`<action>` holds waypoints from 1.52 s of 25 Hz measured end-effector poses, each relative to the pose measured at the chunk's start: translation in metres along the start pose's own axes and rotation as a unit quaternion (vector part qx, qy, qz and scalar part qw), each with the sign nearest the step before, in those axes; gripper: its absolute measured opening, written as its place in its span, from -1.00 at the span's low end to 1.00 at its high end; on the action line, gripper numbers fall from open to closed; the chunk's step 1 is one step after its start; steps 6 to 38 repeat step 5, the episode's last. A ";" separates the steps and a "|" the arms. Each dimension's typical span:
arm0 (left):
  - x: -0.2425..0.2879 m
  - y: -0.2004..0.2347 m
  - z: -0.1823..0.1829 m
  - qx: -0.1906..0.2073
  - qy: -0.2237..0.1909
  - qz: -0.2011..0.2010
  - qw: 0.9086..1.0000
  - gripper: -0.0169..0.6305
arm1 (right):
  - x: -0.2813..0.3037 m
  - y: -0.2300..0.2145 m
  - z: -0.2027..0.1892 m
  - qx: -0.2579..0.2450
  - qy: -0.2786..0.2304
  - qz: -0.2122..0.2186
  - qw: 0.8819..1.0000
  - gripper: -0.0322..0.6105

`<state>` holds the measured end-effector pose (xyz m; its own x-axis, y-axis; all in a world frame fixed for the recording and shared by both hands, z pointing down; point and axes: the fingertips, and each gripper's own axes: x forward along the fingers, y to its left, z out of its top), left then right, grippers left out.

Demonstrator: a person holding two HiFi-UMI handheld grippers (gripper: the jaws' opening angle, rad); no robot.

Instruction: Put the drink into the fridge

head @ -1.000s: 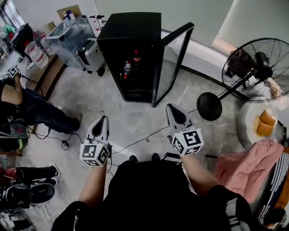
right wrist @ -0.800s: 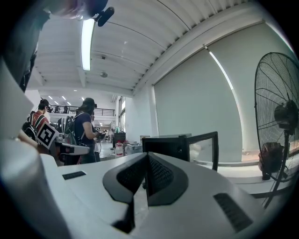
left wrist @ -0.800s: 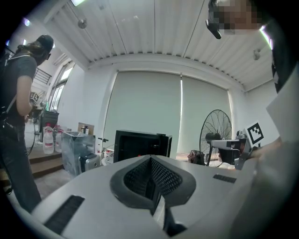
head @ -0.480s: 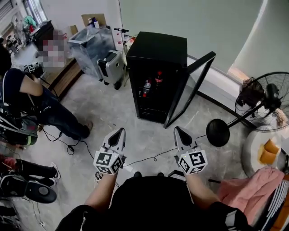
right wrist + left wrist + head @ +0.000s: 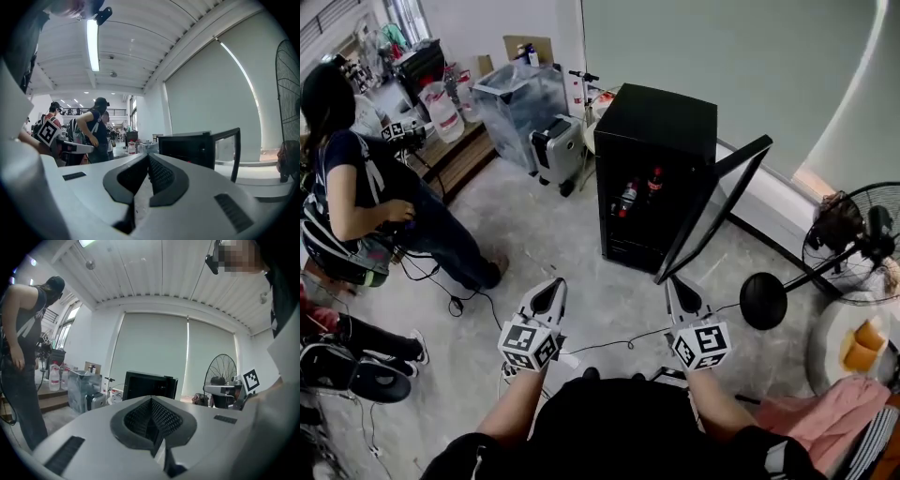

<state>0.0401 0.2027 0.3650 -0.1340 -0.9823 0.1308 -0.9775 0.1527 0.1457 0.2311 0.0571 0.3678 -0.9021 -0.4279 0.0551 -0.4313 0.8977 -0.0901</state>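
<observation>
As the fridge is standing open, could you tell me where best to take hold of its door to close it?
Probably the door's free upright edge, the one nearest you, approached head-on from your side. It stands swung wide from the fridge, so that thin frame is exposed for jaws to straddle; I see no handle.

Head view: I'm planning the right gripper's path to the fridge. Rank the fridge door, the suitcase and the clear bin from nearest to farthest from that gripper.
1. The fridge door, standing open just ahead of the right gripper.
2. The suitcase, on the floor left of the fridge.
3. The clear bin, behind the suitcase, farther left.
</observation>
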 end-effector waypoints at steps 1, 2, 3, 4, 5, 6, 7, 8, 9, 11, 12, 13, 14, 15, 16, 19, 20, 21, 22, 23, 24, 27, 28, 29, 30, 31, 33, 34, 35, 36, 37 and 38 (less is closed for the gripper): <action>-0.001 0.001 0.001 0.000 0.000 0.001 1.000 -0.91 | 0.001 0.002 -0.001 -0.001 0.002 0.003 1.000 -0.83; -0.002 0.001 0.000 -0.001 0.001 0.001 1.000 -0.91 | 0.001 0.003 -0.002 -0.002 0.005 0.005 1.000 -0.83; -0.003 0.001 -0.002 -0.003 0.002 0.001 1.000 -0.91 | 0.000 0.003 -0.004 -0.003 0.008 0.006 1.000 -0.83; -0.004 0.000 -0.004 -0.005 0.004 0.001 1.000 -0.91 | 0.000 0.004 -0.007 -0.003 0.011 0.007 1.000 -0.83; -0.006 0.000 -0.007 -0.007 0.006 0.001 1.000 -0.91 | -0.001 0.004 -0.009 -0.003 0.014 0.008 1.000 -0.83; -0.006 0.000 -0.007 -0.007 0.006 0.001 1.000 -0.91 | -0.001 0.004 -0.009 -0.003 0.014 0.008 1.000 -0.83; -0.006 0.000 -0.007 -0.007 0.006 0.001 1.000 -0.91 | -0.001 0.004 -0.009 -0.003 0.014 0.008 1.000 -0.83; -0.006 0.000 -0.007 -0.007 0.006 0.001 1.000 -0.91 | -0.001 0.004 -0.009 -0.003 0.014 0.008 1.000 -0.83; -0.006 0.000 -0.007 -0.007 0.006 0.001 1.000 -0.91 | -0.001 0.004 -0.009 -0.003 0.014 0.008 1.000 -0.83; -0.006 0.000 -0.007 -0.007 0.006 0.001 1.000 -0.91 | -0.001 0.004 -0.009 -0.003 0.014 0.008 1.000 -0.83; -0.006 0.000 -0.007 -0.007 0.006 0.001 1.000 -0.91 | -0.001 0.004 -0.009 -0.003 0.014 0.008 1.000 -0.83; -0.006 0.000 -0.007 -0.007 0.006 0.001 1.000 -0.91 | -0.001 0.004 -0.009 -0.003 0.014 0.008 1.000 -0.83; -0.006 0.000 -0.007 -0.007 0.006 0.001 1.000 -0.91 | -0.001 0.004 -0.009 -0.003 0.014 0.008 1.000 -0.83; -0.006 0.000 -0.007 -0.007 0.006 0.001 1.000 -0.91 | -0.001 0.004 -0.009 -0.003 0.014 0.008 1.000 -0.83; -0.006 0.000 -0.007 -0.007 0.006 0.001 1.000 -0.91 | -0.001 0.004 -0.009 -0.003 0.014 0.008 1.000 -0.83; -0.006 0.000 -0.007 -0.007 0.006 0.001 1.000 -0.91 | -0.001 0.004 -0.009 -0.003 0.014 0.008 1.000 -0.83; -0.006 0.000 -0.007 -0.007 0.006 0.001 1.000 -0.91 | -0.001 0.004 -0.009 -0.003 0.014 0.008 1.000 -0.83; -0.006 0.000 -0.007 -0.007 0.006 0.001 1.000 -0.91 | -0.001 0.004 -0.009 -0.003 0.014 0.008 1.000 -0.83; -0.006 0.000 -0.007 -0.007 0.006 0.001 1.000 -0.91 | -0.001 0.004 -0.009 -0.003 0.014 0.008 1.000 -0.83; -0.006 0.000 -0.007 -0.007 0.006 0.001 1.000 -0.91 | -0.001 0.004 -0.009 -0.003 0.014 0.008 1.000 -0.83; -0.006 0.000 -0.007 -0.007 0.006 0.001 1.000 -0.91 | -0.001 0.004 -0.009 -0.003 0.014 0.008 1.000 -0.83; -0.006 0.000 -0.007 -0.007 0.006 0.001 1.000 -0.91 | -0.001 0.004 -0.009 -0.003 0.014 0.008 1.000 -0.83; -0.006 0.000 -0.007 -0.007 0.006 0.001 1.000 -0.91 | -0.001 0.004 -0.009 -0.003 0.014 0.008 1.000 -0.83; -0.006 0.000 -0.007 -0.007 0.006 0.001 1.000 -0.91 | -0.001 0.004 -0.009 -0.003 0.014 0.008 1.000 -0.83; -0.006 0.000 -0.007 -0.007 0.006 0.001 1.000 -0.91 | -0.001 0.004 -0.009 -0.003 0.014 0.008 1.000 -0.83; -0.006 0.000 -0.007 -0.007 0.006 0.001 1.000 -0.91 | -0.001 0.004 -0.009 -0.003 0.014 0.008 1.000 -0.83; -0.006 0.000 -0.007 -0.007 0.006 0.001 1.000 -0.91 | -0.001 0.004 -0.009 -0.003 0.014 0.008 1.000 -0.83; -0.006 0.000 -0.007 -0.007 0.006 0.001 1.000 -0.91 | -0.001 0.004 -0.009 -0.003 0.014 0.008 1.000 -0.83; -0.006 0.000 -0.007 -0.007 0.006 0.001 1.000 -0.91 | -0.001 0.004 -0.009 -0.003 0.014 0.008 1.000 -0.83; -0.006 0.000 -0.007 -0.007 0.006 0.001 1.000 -0.91 | -0.001 0.004 -0.009 -0.003 0.014 0.008 1.000 -0.83; -0.006 0.000 -0.007 -0.007 0.006 0.001 1.000 -0.91 | -0.001 0.004 -0.009 -0.003 0.014 0.008 1.000 -0.83; -0.006 0.000 -0.007 -0.007 0.006 0.001 1.000 -0.91 | -0.001 0.004 -0.009 -0.003 0.014 0.008 1.000 -0.83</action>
